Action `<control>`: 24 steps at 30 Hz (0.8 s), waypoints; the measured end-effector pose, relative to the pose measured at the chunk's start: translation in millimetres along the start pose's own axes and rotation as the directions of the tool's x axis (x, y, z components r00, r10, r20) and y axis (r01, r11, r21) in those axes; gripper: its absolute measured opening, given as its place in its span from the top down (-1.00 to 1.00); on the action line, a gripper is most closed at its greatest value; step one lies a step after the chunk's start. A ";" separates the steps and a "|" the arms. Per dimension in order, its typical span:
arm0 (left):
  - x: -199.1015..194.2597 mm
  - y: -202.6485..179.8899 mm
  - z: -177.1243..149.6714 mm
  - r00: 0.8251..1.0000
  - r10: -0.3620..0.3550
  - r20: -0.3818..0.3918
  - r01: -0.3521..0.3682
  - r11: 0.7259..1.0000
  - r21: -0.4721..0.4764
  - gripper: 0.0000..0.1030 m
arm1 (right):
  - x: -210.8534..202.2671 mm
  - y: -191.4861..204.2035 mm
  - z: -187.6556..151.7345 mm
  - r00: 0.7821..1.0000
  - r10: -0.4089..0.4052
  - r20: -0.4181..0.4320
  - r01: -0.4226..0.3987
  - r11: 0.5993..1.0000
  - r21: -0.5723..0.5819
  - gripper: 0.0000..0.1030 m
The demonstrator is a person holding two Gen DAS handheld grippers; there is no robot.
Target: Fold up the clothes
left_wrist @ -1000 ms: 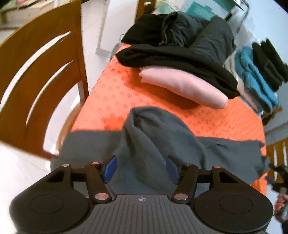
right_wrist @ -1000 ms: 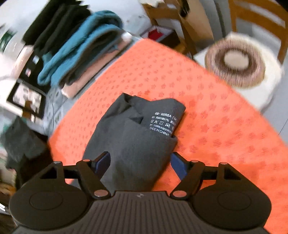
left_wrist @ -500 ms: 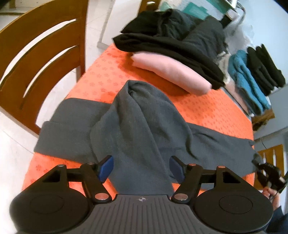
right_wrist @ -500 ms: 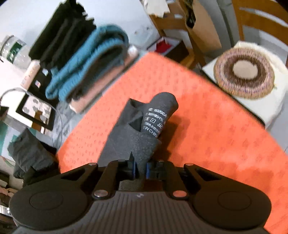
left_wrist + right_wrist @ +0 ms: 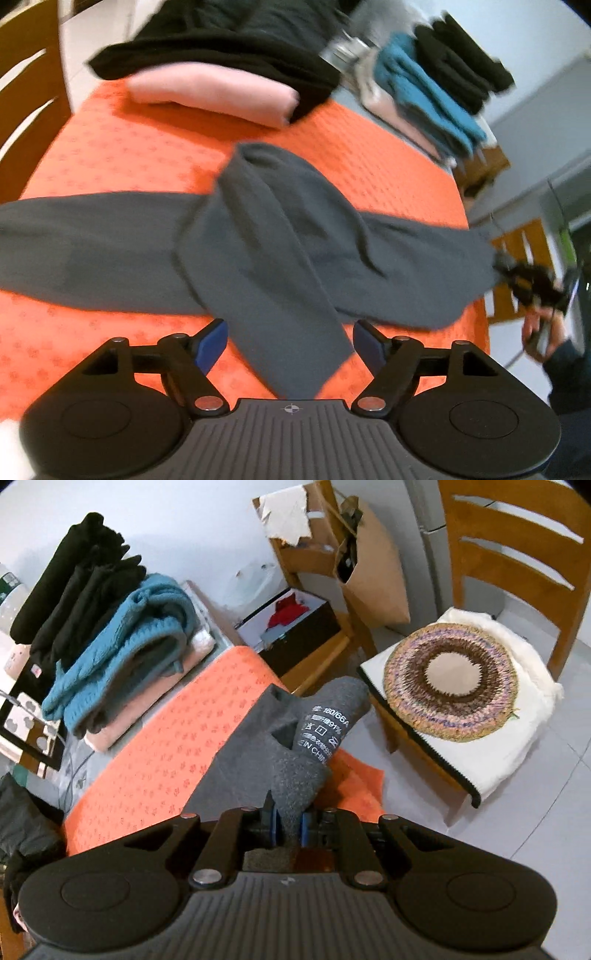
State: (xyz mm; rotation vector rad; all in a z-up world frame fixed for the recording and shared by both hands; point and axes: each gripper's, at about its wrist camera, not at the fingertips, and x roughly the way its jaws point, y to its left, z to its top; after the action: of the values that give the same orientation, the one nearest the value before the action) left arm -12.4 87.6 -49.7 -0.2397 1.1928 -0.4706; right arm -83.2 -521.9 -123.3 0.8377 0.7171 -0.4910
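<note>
The grey garment (image 5: 280,251) lay stretched across the orange tablecloth (image 5: 122,151), one limb folded forward over its middle toward the left gripper (image 5: 290,345). That gripper's blue-padded fingers (image 5: 212,341) stood spread and were opening wider, the tip of the folded limb lying between them without either pad pressing on it. Only the left wrist view took in the garment's whole span, along with a pink folded piece (image 5: 214,94) under a black one (image 5: 221,55) at the table's far edge, and, at the far right, the right gripper (image 5: 532,280) in a hand (image 5: 541,332), blurred. The right wrist view alone showed the grip closely: the right gripper (image 5: 286,821) pinched the garment's end (image 5: 295,771) between nearly closed pads, their jaws easing apart slightly, the white care label (image 5: 325,734) facing up past the table's corner. It also showed a teal knit (image 5: 125,650) on a stack, a wooden chair (image 5: 517,554) and a round woven mat (image 5: 448,681).
</note>
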 end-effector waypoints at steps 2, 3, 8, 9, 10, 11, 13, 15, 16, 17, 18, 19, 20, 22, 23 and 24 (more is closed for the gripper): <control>7.1 -11.4 -5.8 1.000 0.011 -0.013 -0.010 1.000 0.019 -0.49 | 1.1 0.6 1.0 1.000 0.004 -0.004 -0.004 1.000 -0.013 0.61; 10.0 -16.0 -8.3 1.000 0.007 -0.016 -0.007 1.000 0.022 -0.49 | 0.4 1.7 1.9 1.000 -0.004 -0.009 0.004 1.000 -0.026 0.50; 18.5 -31.0 -18.8 1.000 0.012 -0.010 -0.012 0.999 0.034 -0.49 | -10.4 10.1 4.5 0.998 -0.047 -0.034 0.043 0.993 -0.111 0.05; 20.0 -33.4 -20.3 1.000 0.019 -0.005 -0.019 0.999 0.038 -0.49 | -15.0 11.8 4.5 0.998 -0.053 -0.033 0.048 0.990 -0.131 -0.10; 20.8 -35.2 -21.5 1.000 0.029 0.004 -0.029 0.999 0.045 -0.49 | -19.5 13.5 4.5 0.998 -0.058 -0.033 0.053 0.987 -0.151 -0.16; 21.5 -37.0 -22.6 0.999 0.040 0.014 -0.041 0.998 0.052 -0.49 | -24.2 15.1 4.4 0.998 -0.063 -0.031 0.057 0.984 -0.170 -0.21; 22.9 -40.5 -24.8 0.998 0.061 0.033 -0.063 0.996 0.066 -0.49 | -35.9 19.3 1.4 0.998 -0.064 -0.029 0.057 0.975 -0.216 -0.22; 25.3 -43.9 -28.9 0.995 0.093 0.043 -0.096 0.992 0.085 -0.48 | -46.6 25.7 -3.7 0.998 -0.060 -0.032 0.049 0.961 -0.272 -0.22; 27.8 -45.9 -31.5 0.994 0.098 0.040 -0.102 0.990 0.096 -0.48 | -51.1 29.1 -6.8 0.998 -0.052 -0.043 0.037 0.954 -0.299 -0.22; 30.5 -48.0 -34.3 0.994 0.103 0.036 -0.106 0.989 0.106 -0.47 | -54.6 32.5 -10.0 0.997 -0.042 -0.060 0.020 0.945 -0.326 -0.22; 33.2 -50.0 -37.0 0.994 0.107 0.033 -0.110 0.987 0.117 -0.46 | -57.5 36.0 -12.0 0.996 -0.034 -0.077 0.004 0.936 -0.352 -0.22; 35.9 -52.1 -39.8 0.993 0.112 0.029 -0.114 0.985 0.128 -0.45 | -61.0 40.4 -14.6 0.995 -0.026 -0.098 -0.013 0.923 -0.385 -0.22; 39.9 -55.4 -43.2 0.994 0.111 0.023 -0.113 0.983 0.143 -0.45 | -62.9 45.0 -18.3 0.993 -0.019 -0.119 -0.033 0.909 -0.416 -0.22; 48.2 -62.3 -50.1 0.994 0.110 0.011 -0.110 0.978 0.175 -0.43 | -65.4 55.2 -25.9 0.987 -0.006 -0.160 -0.072 0.877 -0.475 -0.22; 52.3 -65.8 -53.6 0.994 0.109 0.005 -0.108 0.976 0.191 -0.39 | -66.1 61.9 -29.8 0.984 0.001 -0.181 -0.092 0.863 -0.496 -0.22; 56.7 -69.0 -56.3 0.994 0.110 0.003 -0.109 0.973 0.203 -0.35 | -66.3 66.8 -33.5 0.979 0.010 -0.203 -0.114 0.852 -0.512 -0.22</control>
State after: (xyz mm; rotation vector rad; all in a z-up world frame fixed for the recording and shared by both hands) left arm -64.0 3.9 -88.2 0.0041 1.1506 -0.4934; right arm -96.8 -448.5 -57.0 0.3924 0.9457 -0.1363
